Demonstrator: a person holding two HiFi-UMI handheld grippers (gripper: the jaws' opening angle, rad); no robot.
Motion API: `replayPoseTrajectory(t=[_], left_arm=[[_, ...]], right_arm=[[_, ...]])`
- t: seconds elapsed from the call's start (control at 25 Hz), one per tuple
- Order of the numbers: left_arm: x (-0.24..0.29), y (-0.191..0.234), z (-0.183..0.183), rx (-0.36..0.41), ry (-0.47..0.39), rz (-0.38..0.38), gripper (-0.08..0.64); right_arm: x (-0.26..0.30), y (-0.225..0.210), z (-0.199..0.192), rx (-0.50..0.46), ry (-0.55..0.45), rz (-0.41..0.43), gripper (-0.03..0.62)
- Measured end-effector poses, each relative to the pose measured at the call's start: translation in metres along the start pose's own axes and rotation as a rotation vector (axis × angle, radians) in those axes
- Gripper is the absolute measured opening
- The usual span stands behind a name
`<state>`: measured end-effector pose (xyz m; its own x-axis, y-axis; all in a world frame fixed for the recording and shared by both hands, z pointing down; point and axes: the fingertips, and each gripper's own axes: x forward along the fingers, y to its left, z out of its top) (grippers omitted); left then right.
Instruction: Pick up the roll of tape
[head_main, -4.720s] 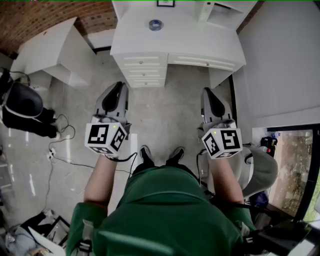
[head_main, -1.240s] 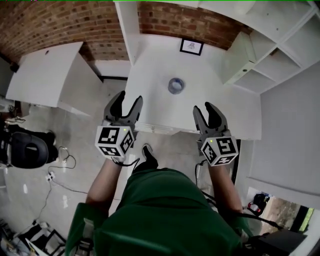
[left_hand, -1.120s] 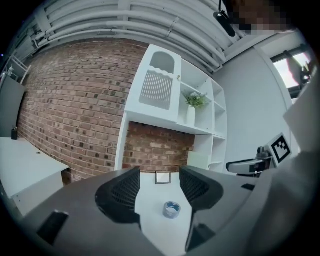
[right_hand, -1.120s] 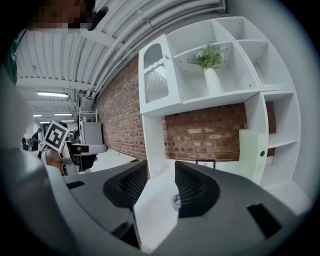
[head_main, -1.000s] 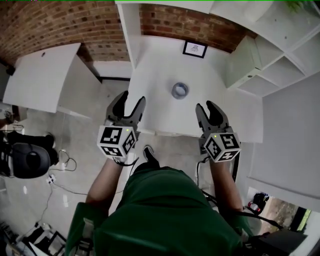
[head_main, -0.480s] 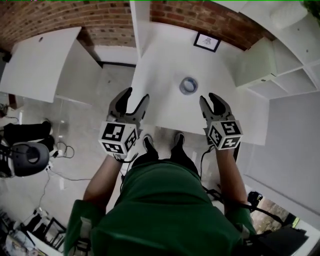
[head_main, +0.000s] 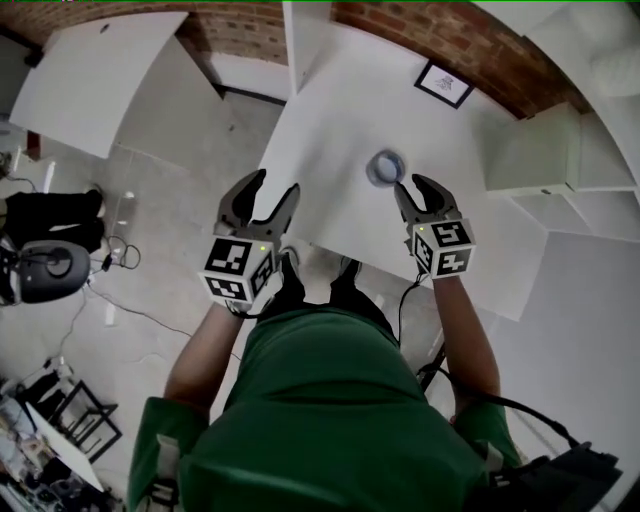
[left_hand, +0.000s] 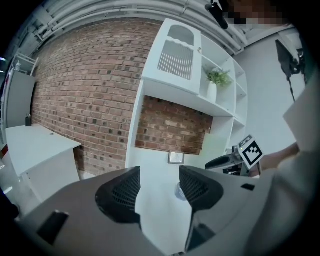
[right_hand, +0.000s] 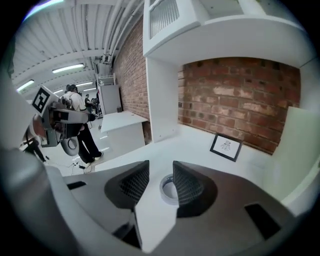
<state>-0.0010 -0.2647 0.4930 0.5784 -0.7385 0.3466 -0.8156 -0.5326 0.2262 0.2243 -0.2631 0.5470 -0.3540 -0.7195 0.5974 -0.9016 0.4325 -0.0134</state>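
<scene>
Grey tape roll (head_main: 385, 167) now just beyond right tool (head_main: 415, 188), jaws narrowing, empty.

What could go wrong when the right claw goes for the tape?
The right gripper is open, but its jaws have just been closing, and the roll of tape lies flat ahead, not between them. If they narrow further, the tips may land on the roll instead of straddling it. It shows partly behind one jaw, off-centre, so a tip might shove it along the white desk.

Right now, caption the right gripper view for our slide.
Open right tongs, just narrowed, nothing between them, reach toward the roll of tape on the white desk.
</scene>
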Motion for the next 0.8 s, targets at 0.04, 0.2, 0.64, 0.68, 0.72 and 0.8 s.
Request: replayPoseTrajectory(t=[0.04,0.2,0.64,0.68,0.72,0.8], left_arm=[[0.002,-0.002,-0.003,-0.003,0.006,0.010,0.255],[0.004,-0.003,-0.022,-0.036,0.031,0.074,0.255],[-0.016,0.028,-0.055,-0.119,0.055,0.219,0.255],[-0.019,0.030,-0.057,-0.127,0.057,0.227,0.255],[-0.023,0.033,-0.059,-0.133,0.053,0.236,0.255],[-0.028,0.038,-0.063,-0.146,0.045,0.253,0.255]], right_arm=[[0.007,-0.002,-0.004,-0.020,0.018,0.018,0.163],[0.033,-0.008,-0.023,-0.085,0.084,0.079,0.163],[0.106,-0.002,-0.085,-0.160,0.352,0.215,0.163],[0.110,0.000,-0.091,-0.171,0.375,0.224,0.163],[0.114,0.003,-0.095,-0.191,0.397,0.228,0.163],[0.121,0.005,-0.104,-0.246,0.438,0.226,0.161]])
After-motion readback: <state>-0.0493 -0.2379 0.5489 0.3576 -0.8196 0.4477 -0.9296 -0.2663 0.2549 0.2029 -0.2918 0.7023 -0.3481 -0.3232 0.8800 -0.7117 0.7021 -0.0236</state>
